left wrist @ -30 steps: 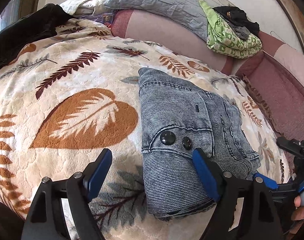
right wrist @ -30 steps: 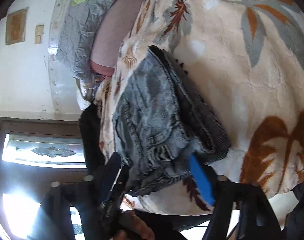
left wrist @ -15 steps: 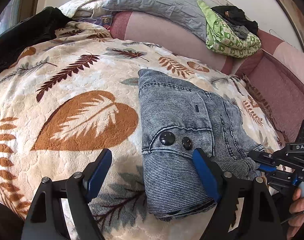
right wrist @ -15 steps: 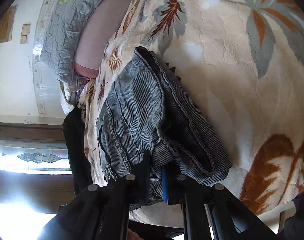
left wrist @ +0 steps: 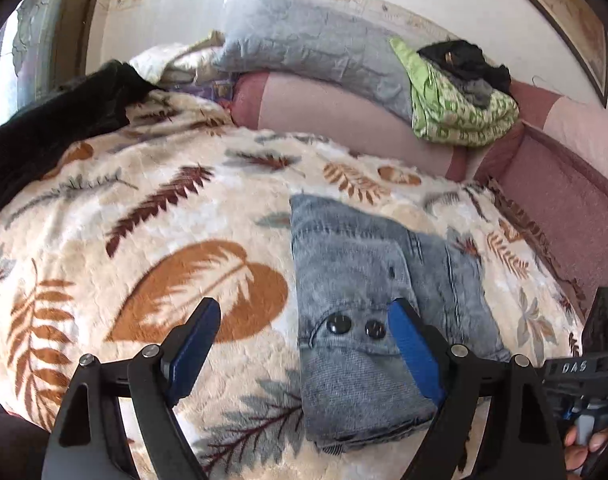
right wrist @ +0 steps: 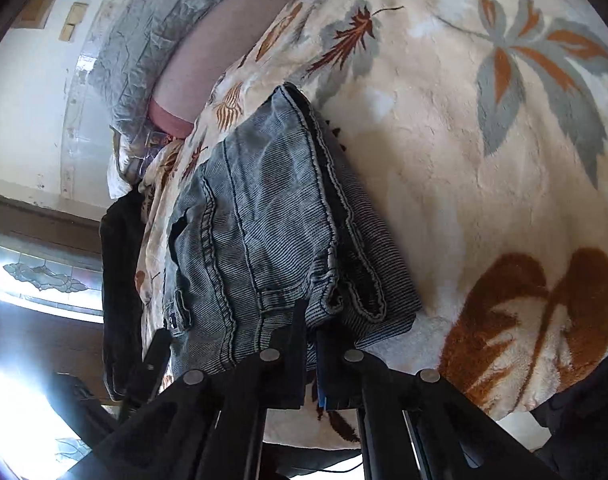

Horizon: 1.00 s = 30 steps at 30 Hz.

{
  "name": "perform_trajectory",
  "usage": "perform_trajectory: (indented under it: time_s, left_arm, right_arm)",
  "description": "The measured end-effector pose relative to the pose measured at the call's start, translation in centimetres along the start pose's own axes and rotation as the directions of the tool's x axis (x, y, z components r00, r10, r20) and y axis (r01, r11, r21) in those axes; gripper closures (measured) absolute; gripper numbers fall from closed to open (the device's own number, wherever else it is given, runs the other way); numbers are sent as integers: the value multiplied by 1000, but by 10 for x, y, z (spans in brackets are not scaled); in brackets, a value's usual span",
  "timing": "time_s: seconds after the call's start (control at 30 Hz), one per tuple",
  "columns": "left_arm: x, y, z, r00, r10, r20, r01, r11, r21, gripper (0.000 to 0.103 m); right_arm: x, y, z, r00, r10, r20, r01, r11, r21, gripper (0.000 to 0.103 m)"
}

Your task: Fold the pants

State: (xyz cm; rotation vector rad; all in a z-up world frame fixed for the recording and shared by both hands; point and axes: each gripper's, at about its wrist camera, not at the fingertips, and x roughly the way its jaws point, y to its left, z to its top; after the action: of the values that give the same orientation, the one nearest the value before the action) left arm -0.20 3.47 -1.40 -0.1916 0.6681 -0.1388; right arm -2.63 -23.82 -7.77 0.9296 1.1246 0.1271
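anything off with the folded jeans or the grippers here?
Mostly tidy. The folded jeans lie flat on the leaf-print blanket, but in the right wrist view the layers are staggered at the near edge, where the right gripper is shut on them. Left gripper is open.

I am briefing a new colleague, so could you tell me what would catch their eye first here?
The folded jeans lie in the middle of the leaf-print blanket. The right gripper is shut on their near edge, while the left gripper hovers open over their buttoned end. A green bundle sits on the pink bolster behind.
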Motion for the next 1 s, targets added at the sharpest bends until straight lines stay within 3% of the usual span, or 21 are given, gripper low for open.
perform_trajectory:
  time_s: [0.07, 0.1, 0.17, 0.2, 0.4, 0.5, 0.53, 0.57, 0.67, 0.7, 0.8, 0.83, 0.87, 0.9, 0.93, 0.97, 1.0]
  left_arm:
    - [6, -5, 3, 999, 33, -25, -32, 999, 22, 17]
    - [18, -9, -2, 995, 51, -91, -46, 998, 47, 17]
    - [49, -19, -23, 967, 85, -241, -54, 990, 133, 16]
    - [47, -20, -27, 977, 94, -190, -67, 987, 144, 13]
    - [42, -23, -27, 976, 124, -178, -92, 979, 179, 14]
    - [43, -23, -26, 975, 121, -185, -88, 980, 179, 14]
    - [42, -23, -26, 975, 122, -184, -89, 980, 180, 14]
    - [43, -24, -26, 976, 123, -181, -90, 979, 181, 14]
    - [43, -24, -26, 977, 120, -175, -87, 979, 185, 14]
    - [43, -23, -27, 978, 117, -175, -84, 980, 182, 13]
    - [43, -21, -27, 978, 107, -178, -76, 982, 171, 13]
    - [43, -21, -27, 979, 100, -178, -70, 983, 169, 13]
    - [44, -20, -27, 979, 89, -182, -58, 984, 166, 13]
    - [45, -19, -27, 979, 87, -182, -58, 985, 160, 13]
    - [46, -19, -26, 979, 80, -186, -52, 987, 153, 13]
    - [45, -18, -26, 979, 76, -187, -48, 988, 147, 13]
    - [45, -17, -27, 980, 72, -187, -45, 989, 144, 13]
  right_arm:
    - [1, -3, -2, 1000, 7, 4, -7, 1000, 2, 100]
    - [1, -4, -3, 1000, 6, 6, -6, 1000, 0, 101]
    - [2, -1, -4, 1000, -12, 7, 12, 1000, -21, 100]
    - [2, 1, -3, 1000, -28, 1, 28, 999, -31, 100]
    - [-24, 21, 4, 996, -90, -26, 87, 993, -82, 93]
    - [-45, 56, 15, 998, -53, 34, 58, 985, -162, 93]
    - [-45, 70, 22, 999, -6, 33, 12, 984, -180, 93]
    - [-42, 83, 30, 999, 45, 21, -40, 979, -199, 89]
    - [-7, 115, 62, 987, 147, -60, -157, 963, -218, 49]
    - [9, 121, 74, 979, 182, -91, -198, 956, -218, 46]
    - [67, 117, 105, 965, 176, -195, -214, 957, -195, 46]
    - [84, 103, 113, 976, 119, -184, -152, 973, -175, 47]
    - [96, 82, 122, 988, 52, -147, -74, 986, -150, 55]
    - [105, 61, 127, 989, 53, -141, -67, 993, -96, 96]
    - [106, 43, 127, 988, 98, -123, -101, 995, -22, 103]
    - [103, 37, 124, 983, 142, -113, -142, 990, 13, 103]
    - [97, 42, 119, 987, 118, -109, -120, 993, -15, 103]
